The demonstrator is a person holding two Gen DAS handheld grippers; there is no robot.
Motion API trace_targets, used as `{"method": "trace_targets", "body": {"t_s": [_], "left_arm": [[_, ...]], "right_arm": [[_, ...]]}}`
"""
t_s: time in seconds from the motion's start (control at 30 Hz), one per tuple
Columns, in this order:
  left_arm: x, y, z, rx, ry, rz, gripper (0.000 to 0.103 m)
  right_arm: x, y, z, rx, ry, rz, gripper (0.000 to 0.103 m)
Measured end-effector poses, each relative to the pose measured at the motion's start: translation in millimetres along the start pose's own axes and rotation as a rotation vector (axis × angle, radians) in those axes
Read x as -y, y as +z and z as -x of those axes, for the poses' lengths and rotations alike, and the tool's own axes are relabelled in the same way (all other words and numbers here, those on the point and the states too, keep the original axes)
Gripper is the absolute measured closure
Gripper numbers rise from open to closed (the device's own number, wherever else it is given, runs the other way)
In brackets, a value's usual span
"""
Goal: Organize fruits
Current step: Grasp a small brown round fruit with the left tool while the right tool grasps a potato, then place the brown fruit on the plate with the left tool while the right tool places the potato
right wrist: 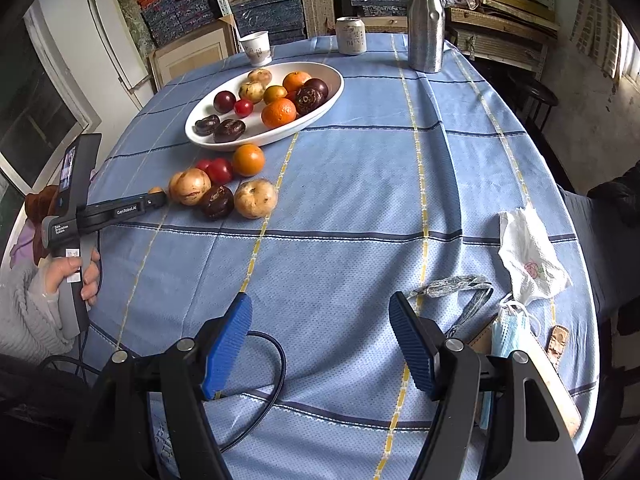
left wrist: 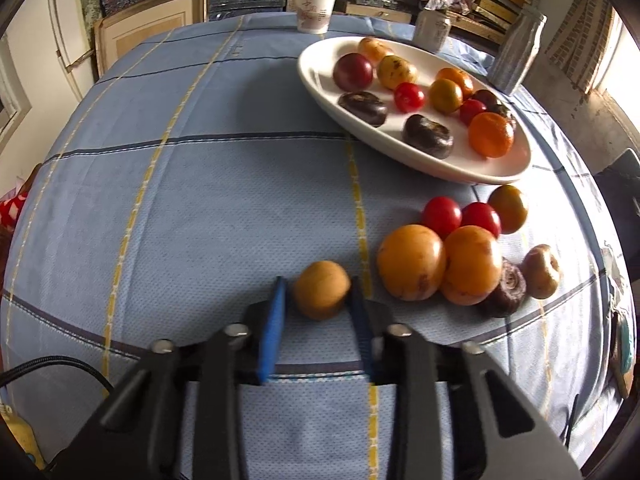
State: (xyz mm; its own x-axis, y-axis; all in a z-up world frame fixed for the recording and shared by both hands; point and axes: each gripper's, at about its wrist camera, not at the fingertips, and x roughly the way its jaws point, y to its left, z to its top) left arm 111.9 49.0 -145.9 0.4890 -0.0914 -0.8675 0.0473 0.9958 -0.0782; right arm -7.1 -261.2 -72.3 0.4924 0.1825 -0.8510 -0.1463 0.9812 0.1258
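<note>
A white oval plate (left wrist: 472,168) holds several fruits: oranges, red tomatoes, dark purple fruits and yellow ones. It also shows in the right wrist view (right wrist: 320,114). Beside it on the blue cloth lies a loose pile of fruits (left wrist: 460,256), also seen from the right (right wrist: 224,188). My left gripper (left wrist: 318,294) has its blue pads around a small tan round fruit (left wrist: 321,289) on the cloth; the right pad touches it and a thin gap shows at the left pad. My right gripper (right wrist: 320,320) is open and empty over bare cloth, far from the fruit.
A paper cup (right wrist: 257,48), a drinks can (right wrist: 351,35) and a steel bottle (right wrist: 426,24) stand at the table's far edge. A tissue (right wrist: 532,256), a face mask (right wrist: 512,328) and a strap lie at the right. A cable (right wrist: 264,384) runs under my right gripper.
</note>
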Motion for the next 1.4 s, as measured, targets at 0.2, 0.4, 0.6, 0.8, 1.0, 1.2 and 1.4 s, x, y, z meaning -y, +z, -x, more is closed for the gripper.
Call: {"method": "trace_targets", "body": {"t_s": [0.2, 0.4, 0.6, 0.8, 1.0, 1.2, 1.4], "left_arm": [[-2, -1, 11, 0.017, 0.006, 0.013, 0.077], [-15, -7, 40, 0.046, 0.038, 0.047, 0.077], [-26, -23, 73, 0.049, 0.068, 0.079, 0.077], [-27, -36, 96, 0.044, 0.086, 0.087, 0.077], [-22, -44, 105, 0.036, 0.096, 0.079, 0.077], [-19, -45, 101, 0.027, 0.065, 0.080, 0.077], [-16, -40, 92, 0.019, 0.011, 0.054, 0.077]], "right_arm": [[-1, 8, -9, -0.004, 0.032, -0.008, 0.031], [-19, 42, -42, -0.003, 0.106, 0.049, 0.031], [-48, 68, -80, -0.018, 0.152, 0.145, 0.031], [-59, 77, -108, -0.046, 0.158, 0.184, 0.041], [-62, 79, -118, -0.045, 0.149, 0.209, 0.057], [-60, 75, -127, -0.068, 0.156, 0.201, 0.059], [-54, 58, -112, -0.076, 0.133, 0.166, 0.060]]}}
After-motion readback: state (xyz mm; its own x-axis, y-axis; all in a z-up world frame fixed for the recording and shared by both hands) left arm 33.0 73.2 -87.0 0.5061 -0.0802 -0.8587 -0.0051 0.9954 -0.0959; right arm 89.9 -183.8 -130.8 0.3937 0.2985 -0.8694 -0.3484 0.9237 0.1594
